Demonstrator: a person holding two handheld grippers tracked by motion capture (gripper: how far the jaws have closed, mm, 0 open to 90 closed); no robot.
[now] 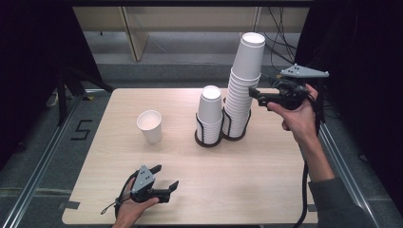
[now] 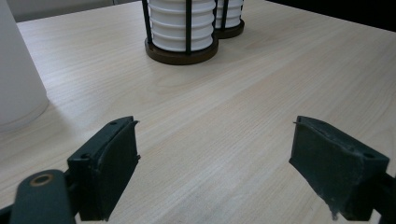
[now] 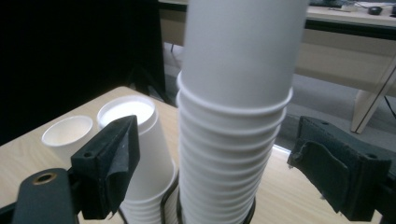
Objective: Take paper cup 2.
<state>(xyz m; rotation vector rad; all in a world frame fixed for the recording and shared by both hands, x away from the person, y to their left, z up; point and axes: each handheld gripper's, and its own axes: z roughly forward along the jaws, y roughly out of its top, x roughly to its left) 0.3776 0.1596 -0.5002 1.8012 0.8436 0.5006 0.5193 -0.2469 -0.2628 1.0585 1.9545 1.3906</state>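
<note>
The near half of the table (image 1: 237,190) lies bare, so a gripper can sweep across it from side to side. Toward the middle stand three obstacles: a single cup (image 1: 150,126) at the left, then, with a wide gap between, the short stack (image 1: 209,114) and the tall stack (image 1: 242,85) in wire holders, just beside each other with no passable gap. The right gripper (image 1: 252,92) straddles the tall stack, its jaws spread at either side, and the short stack stands close at one jaw.
</note>
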